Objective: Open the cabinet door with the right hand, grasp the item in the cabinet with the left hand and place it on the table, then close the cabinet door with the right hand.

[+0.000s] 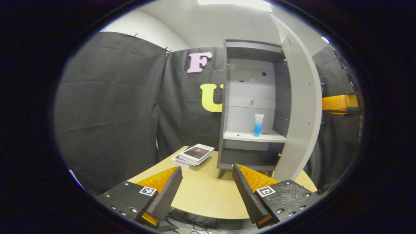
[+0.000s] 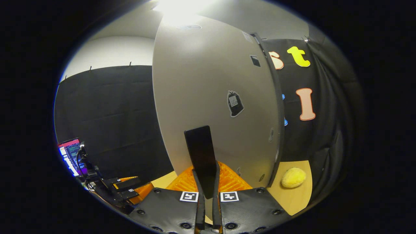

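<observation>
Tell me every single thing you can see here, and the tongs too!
cabinet: one, grey, standing on the table.
cabinet door: one, grey, swung open.
door handle: one, dark, on the door's outside.
tube: one, blue and white, upright on the cabinet shelf.
books: small stack, on the table left of the cabinet.
table: one, light wood.
fuzzy ball: one, yellow, on the table beside the door.
left tongs: open, over the table.
right tongs: closed on the door handle.

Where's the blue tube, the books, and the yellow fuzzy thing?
Blue tube [image 1: 258, 125], left gripper view: middle of its body.
Books [image 1: 196, 154], left gripper view: top cover.
Yellow fuzzy thing [image 2: 293, 177], right gripper view: its middle.
</observation>
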The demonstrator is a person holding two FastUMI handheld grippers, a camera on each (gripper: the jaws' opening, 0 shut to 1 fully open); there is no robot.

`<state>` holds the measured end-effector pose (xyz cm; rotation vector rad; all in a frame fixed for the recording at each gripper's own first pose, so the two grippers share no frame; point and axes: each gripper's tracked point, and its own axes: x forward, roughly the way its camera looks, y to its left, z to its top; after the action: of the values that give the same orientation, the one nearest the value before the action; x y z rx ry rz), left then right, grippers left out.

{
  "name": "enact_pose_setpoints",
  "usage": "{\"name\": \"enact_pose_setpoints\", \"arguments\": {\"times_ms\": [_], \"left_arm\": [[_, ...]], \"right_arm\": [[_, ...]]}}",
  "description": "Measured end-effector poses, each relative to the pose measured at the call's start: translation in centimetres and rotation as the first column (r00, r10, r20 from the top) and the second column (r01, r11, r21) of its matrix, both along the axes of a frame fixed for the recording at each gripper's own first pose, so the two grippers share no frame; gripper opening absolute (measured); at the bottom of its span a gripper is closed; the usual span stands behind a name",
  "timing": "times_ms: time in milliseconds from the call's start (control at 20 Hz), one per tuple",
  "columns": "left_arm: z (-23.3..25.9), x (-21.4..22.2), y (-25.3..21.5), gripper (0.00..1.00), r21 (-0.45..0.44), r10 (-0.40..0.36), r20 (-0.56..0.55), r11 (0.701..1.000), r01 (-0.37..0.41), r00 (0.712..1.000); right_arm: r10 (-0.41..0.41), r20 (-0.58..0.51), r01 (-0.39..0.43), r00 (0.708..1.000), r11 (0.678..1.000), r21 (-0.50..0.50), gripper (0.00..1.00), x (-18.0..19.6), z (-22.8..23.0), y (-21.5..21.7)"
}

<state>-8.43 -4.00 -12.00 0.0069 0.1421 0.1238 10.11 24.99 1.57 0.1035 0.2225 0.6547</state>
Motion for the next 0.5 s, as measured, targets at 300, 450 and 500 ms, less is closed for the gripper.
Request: {"name": "enact_pose_setpoints", "arguments": {"times_ms": [300,450,500], "left_arm": [[-1.3,3.3,-6.3,0.98,0.012,-0.165,-0.020,0.986,0.166,0.986],[-1.9,4.0,-9.4,0.95,0.012,-0.239,-0.034,0.971,0.240,0.970],[-2.0,4.2,-10.2,0.95,0.010,-0.261,-0.035,0.965,0.261,0.965]], "right_arm": [[-0.101,0.017,0.101,0.995,0.995,0.016,0.10,0.2,0.2,-2.5],[-0.171,0.014,0.171,0.985,0.984,0.045,0.10,0.5,0.5,-3.6],[-0.199,0.013,0.198,0.980,0.979,0.044,0.10,0.8,0.4,-4.0]]}}
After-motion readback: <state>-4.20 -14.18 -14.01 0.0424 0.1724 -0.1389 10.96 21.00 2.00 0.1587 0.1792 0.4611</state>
